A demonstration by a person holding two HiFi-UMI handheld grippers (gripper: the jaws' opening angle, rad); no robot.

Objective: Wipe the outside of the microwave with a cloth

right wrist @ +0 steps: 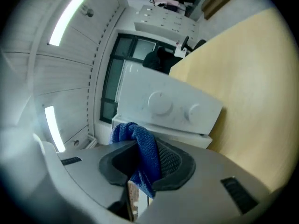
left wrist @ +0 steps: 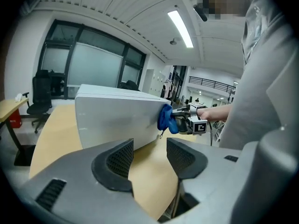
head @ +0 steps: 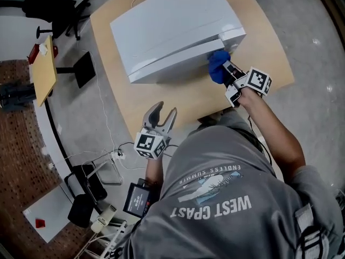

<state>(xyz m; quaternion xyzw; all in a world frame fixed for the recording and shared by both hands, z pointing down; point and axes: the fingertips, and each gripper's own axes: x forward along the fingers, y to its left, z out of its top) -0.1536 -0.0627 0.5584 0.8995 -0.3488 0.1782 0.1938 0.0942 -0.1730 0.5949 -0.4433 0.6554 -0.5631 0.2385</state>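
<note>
A white microwave (head: pixel 172 28) stands on a light wooden table (head: pixel 183 99). My right gripper (head: pixel 227 69) is shut on a bunched blue cloth (head: pixel 217 68), which presses against the microwave's front right corner. In the right gripper view the cloth (right wrist: pixel 141 154) hangs between the pads, with the microwave's panel (right wrist: pixel 140 101) and its two knobs just behind it. My left gripper (head: pixel 160 116) hovers open and empty over the table's near edge, left of the cloth. From the left gripper view (left wrist: pixel 149 160) I see the microwave (left wrist: pixel 117 115), the cloth (left wrist: pixel 165 118) and the right gripper (left wrist: pixel 183 120) ahead.
A small wooden desk (head: pixel 43 69) and a black office chair (head: pixel 54 7) stand on the left. Cables, a power strip (head: pixel 105 217) and a small device (head: pixel 139 198) lie on the floor by the table's near left corner. The person's grey shirt (head: pixel 226 198) fills the foreground.
</note>
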